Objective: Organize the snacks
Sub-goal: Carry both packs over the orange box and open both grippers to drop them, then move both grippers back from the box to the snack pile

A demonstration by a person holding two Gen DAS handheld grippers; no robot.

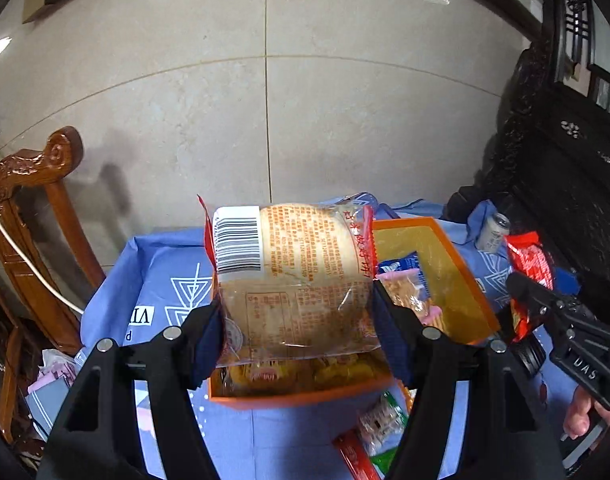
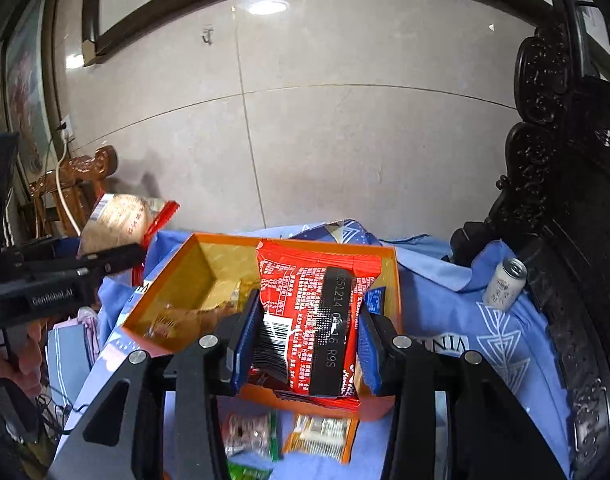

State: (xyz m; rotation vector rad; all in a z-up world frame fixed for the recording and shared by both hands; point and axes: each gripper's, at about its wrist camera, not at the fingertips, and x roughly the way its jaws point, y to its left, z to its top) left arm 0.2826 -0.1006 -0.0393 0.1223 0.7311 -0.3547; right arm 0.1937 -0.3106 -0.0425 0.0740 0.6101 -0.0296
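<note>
My left gripper point(image 1: 297, 320) is shut on a clear bread pack with red edges point(image 1: 293, 276) and holds it above the near end of the orange box point(image 1: 461, 268). That pack also shows in the right wrist view point(image 2: 121, 220). My right gripper point(image 2: 303, 340) is shut on a red snack packet point(image 2: 313, 312) and holds it upright over the orange box point(image 2: 165, 292). The red packet shows at the right of the left wrist view point(image 1: 529, 264). Several snacks lie inside the box.
Blue cloth point(image 1: 153, 276) covers the table. Loose snack packs lie in front of the box: a green-edged one point(image 2: 251, 434) and an orange one point(image 2: 321, 436). A can point(image 2: 505, 284) stands at the right by dark carved furniture point(image 2: 565, 200). A wooden chair point(image 1: 37, 208) stands at the left.
</note>
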